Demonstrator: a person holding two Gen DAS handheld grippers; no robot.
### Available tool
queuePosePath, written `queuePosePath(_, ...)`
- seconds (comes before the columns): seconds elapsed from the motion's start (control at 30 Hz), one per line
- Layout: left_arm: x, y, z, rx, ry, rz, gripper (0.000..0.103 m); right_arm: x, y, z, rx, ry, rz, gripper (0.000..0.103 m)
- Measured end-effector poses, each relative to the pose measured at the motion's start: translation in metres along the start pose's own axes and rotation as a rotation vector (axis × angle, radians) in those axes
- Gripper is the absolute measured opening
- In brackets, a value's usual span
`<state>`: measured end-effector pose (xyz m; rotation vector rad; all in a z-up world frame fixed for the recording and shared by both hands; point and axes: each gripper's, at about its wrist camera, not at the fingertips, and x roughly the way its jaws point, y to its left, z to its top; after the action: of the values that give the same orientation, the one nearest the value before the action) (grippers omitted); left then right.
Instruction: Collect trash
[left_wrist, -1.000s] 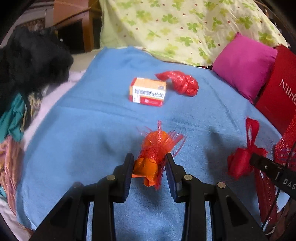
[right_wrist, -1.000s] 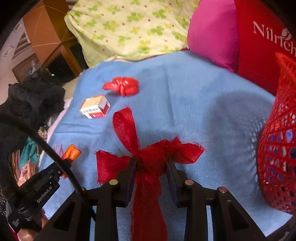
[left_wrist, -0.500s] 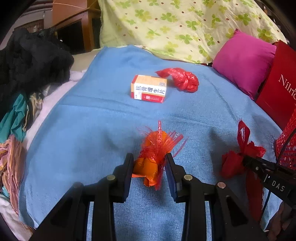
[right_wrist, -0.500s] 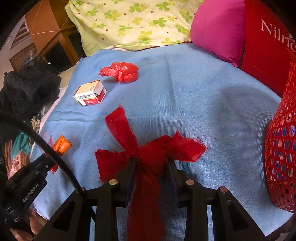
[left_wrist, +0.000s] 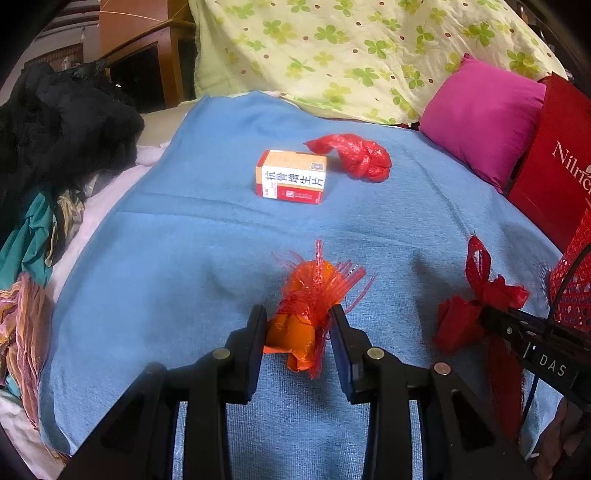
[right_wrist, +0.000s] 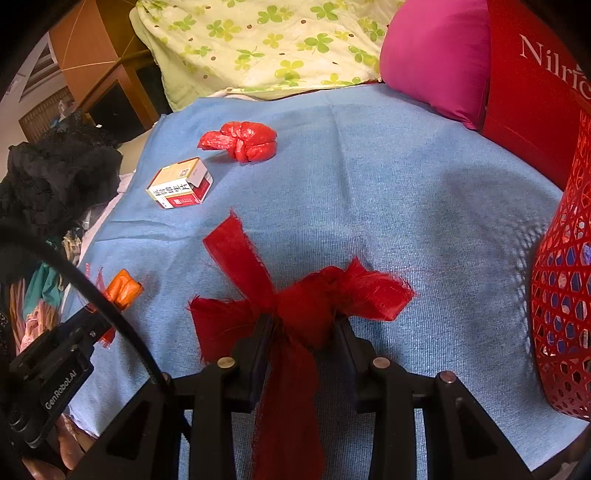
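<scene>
My left gripper (left_wrist: 298, 325) is shut on an orange wrapper with red fringe (left_wrist: 303, 314), held above the blue blanket (left_wrist: 184, 240). My right gripper (right_wrist: 303, 328) is shut on a red ribbon bow (right_wrist: 306, 302), also lifted off the blanket; the bow also shows in the left wrist view (left_wrist: 476, 302). A white and red medicine box (left_wrist: 291, 181) and a crumpled red plastic bag (left_wrist: 354, 157) lie farther back on the blanket. A red mesh basket (right_wrist: 565, 295) stands at the right edge.
A magenta pillow (left_wrist: 484, 114), a red paper bag (left_wrist: 557, 162) and a clover-print quilt (left_wrist: 351, 51) line the back and right. Dark clothes (left_wrist: 55, 122) are piled at the left beside a wooden cabinet (left_wrist: 147, 59).
Both grippers have risen and pulled back a little with their items still gripped. The box and plastic bag have not moved.
</scene>
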<state>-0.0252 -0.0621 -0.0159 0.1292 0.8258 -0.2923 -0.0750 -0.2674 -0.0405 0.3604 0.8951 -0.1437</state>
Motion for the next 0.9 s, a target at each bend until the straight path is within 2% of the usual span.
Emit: queuePosePath(0.9,-0.0035,-0.0073,-0.004,0.017,-0.003,-0.01,0.036,-0.001,0.0001,-0.0029,-0.006,0.003,0.002,0.038)
